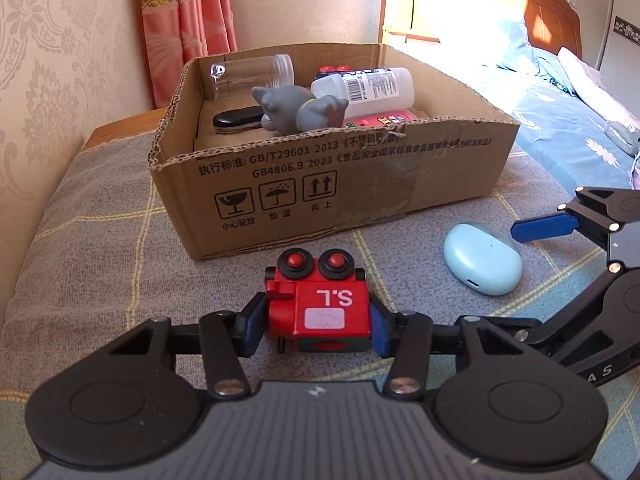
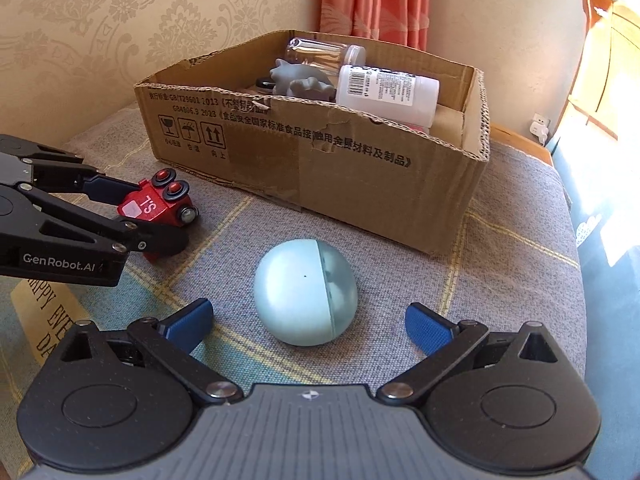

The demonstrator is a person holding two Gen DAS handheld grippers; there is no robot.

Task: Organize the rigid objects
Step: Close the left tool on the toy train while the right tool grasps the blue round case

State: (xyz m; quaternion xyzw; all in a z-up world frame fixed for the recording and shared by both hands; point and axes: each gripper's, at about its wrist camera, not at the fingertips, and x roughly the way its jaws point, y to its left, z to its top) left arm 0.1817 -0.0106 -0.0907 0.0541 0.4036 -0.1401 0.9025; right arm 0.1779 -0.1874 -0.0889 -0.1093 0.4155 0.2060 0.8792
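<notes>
The left gripper (image 1: 318, 326) has its blue pads pressed against both sides of a red toy train (image 1: 320, 304), pinching it low over the grey checked cushion (image 1: 100, 248); the toy's two black-and-red round knobs point toward the box and the white letters on its top read upside down from behind. Whether the toy rests on the cushion or is just off it is hard to say. The right gripper (image 2: 308, 326) stands spread wide, its blue pads (image 2: 192, 322) on either side of a pale blue egg-shaped case (image 2: 306, 292) but apart from it, touching nothing. The case lies on the cushion just to the right of the toy train, with a small port showing on its near end from the left wrist view. Beyond both sits an open cardboard box (image 1: 320, 184) with a torn front edge, printed with black Chinese text and handling symbols. Inside it lie a clear plastic jar (image 1: 252, 74) on its side at the back left, a white bottle (image 1: 360, 88) with a barcode label, a grey cat figure (image 1: 296, 110) on its back near the front wall, a black oval object (image 1: 236, 120) on the left and something pink (image 1: 380, 120) partly hidden behind the wall. Behind the box hang pink curtains (image 1: 188, 12) against patterned wallpaper, and a bed with a blue floral sheet (image 1: 560, 120) lies to the right.
</notes>
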